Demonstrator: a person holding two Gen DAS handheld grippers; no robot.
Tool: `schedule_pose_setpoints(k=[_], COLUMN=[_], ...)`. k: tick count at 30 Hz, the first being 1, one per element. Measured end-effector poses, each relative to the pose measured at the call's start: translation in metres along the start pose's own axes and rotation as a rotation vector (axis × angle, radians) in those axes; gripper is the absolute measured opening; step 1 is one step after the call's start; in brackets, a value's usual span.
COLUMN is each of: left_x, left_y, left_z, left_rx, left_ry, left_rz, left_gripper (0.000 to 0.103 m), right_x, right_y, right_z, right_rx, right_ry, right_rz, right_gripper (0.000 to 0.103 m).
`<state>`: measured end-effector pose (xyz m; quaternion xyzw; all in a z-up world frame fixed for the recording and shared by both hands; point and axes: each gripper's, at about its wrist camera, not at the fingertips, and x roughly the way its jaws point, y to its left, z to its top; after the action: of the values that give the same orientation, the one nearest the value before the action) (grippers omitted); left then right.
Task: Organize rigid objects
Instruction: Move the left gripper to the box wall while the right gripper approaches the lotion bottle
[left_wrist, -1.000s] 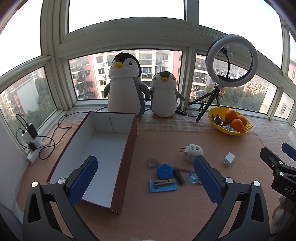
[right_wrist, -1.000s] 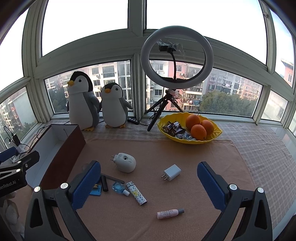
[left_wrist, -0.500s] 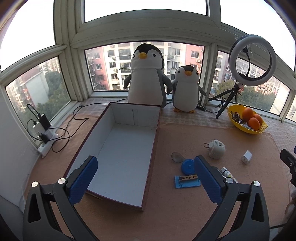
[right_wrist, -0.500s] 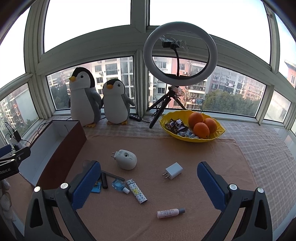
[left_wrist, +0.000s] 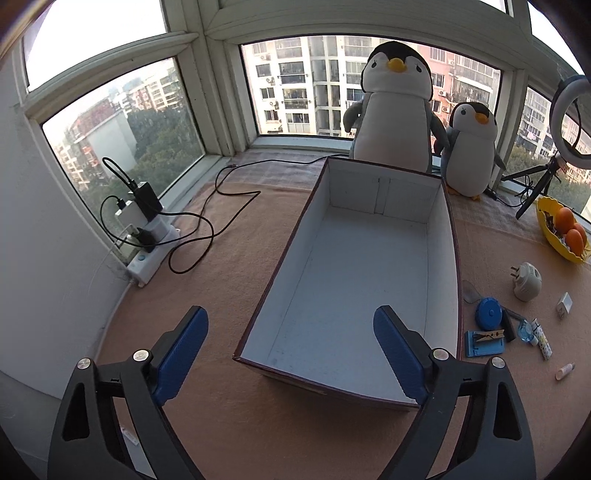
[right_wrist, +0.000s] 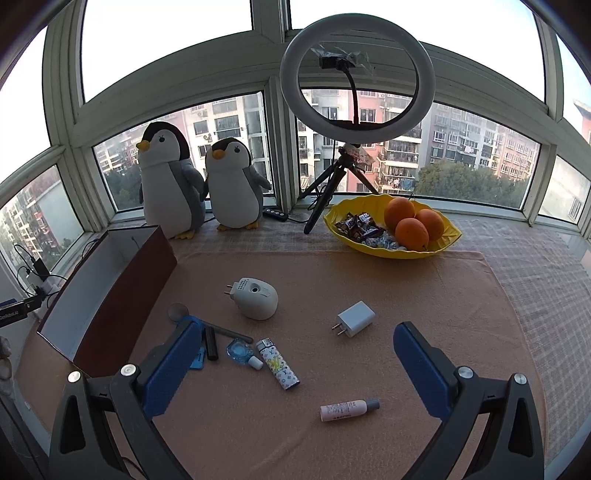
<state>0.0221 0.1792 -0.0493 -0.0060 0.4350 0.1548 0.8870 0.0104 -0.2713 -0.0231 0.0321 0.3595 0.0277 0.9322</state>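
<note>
An open brown box with a white inside (left_wrist: 354, 280) lies on the tan cloth; it also shows at the left of the right wrist view (right_wrist: 110, 295). My left gripper (left_wrist: 291, 350) is open and empty over the box's near end. My right gripper (right_wrist: 295, 365) is open and empty above loose items: a white plug-in device (right_wrist: 256, 302), a white charger (right_wrist: 354, 317), a patterned lighter (right_wrist: 279, 363), a small pink bottle (right_wrist: 349, 410), a clear blue bottle (right_wrist: 240, 350), a spoon (right_wrist: 179, 312). A blue round case (left_wrist: 488, 313) and a clothespin on a blue card (left_wrist: 484, 338) lie right of the box.
Two plush penguins (right_wrist: 173, 188) (right_wrist: 236, 184) stand at the window. A ring light on a tripod (right_wrist: 354, 92) and a yellow bowl of oranges and sweets (right_wrist: 391, 230) are at the back. A power strip with cables (left_wrist: 147, 236) lies left of the box.
My left gripper has swung left, so the box now fills the middle of its view and the loose items sit at the right edge. My right gripper has barely moved.
</note>
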Motion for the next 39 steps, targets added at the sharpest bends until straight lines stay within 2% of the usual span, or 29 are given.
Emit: schedule_pose_setpoints(k=[4, 7, 12, 14, 18, 22, 26, 33, 35, 39], left_x=[0.021, 0.035, 0.057, 0.067, 0.079, 0.093, 0.105, 0.107, 0.11, 0.113], left_y=[0.019, 0.028, 0.034, 0.036, 0.035, 0.034, 0.034, 0.035, 0.035, 0.035], left_z=[0.005, 0.009, 0.012, 0.013, 0.015, 0.017, 0.013, 0.01, 0.009, 0.006], left_rx=[-0.021, -0.024, -0.014, -0.014, 0.008, 0.022, 0.036, 0.055, 0.058, 0.062], left_ry=[0.061, 0.085, 0.125, 0.145, 0.148, 0.167, 0.189, 0.181, 0.186, 0.193], left_rz=[-0.029, -0.038, -0.082, -0.103, -0.136, -0.172, -0.201, -0.204, -0.203, -0.194], left_gripper=[0.077, 0.075, 0.061, 0.051, 0.045, 0.031, 0.016, 0.012, 0.01, 0.009], right_x=[0.002, 0.004, 0.012, 0.017, 0.025, 0.035, 0.047, 0.07, 0.079, 0.1], right_y=[-0.005, -0.006, -0.004, -0.003, 0.0, -0.001, -0.008, -0.046, -0.061, -0.086], right_z=[-0.004, -0.005, -0.007, -0.008, -0.009, -0.013, -0.017, -0.038, -0.05, -0.071], right_rx=[0.013, 0.028, 0.042, 0.051, 0.057, 0.052, 0.055, 0.106, 0.171, 0.33], right_ry=[0.011, 0.019, 0.059, 0.079, 0.11, 0.143, 0.189, 0.327, 0.381, 0.487], right_rz=[-0.003, 0.003, 0.022, 0.038, 0.046, 0.05, 0.048, -0.009, -0.006, 0.023], right_gripper=[0.103, 0.1, 0.089, 0.086, 0.083, 0.082, 0.077, 0.065, 0.061, 0.043])
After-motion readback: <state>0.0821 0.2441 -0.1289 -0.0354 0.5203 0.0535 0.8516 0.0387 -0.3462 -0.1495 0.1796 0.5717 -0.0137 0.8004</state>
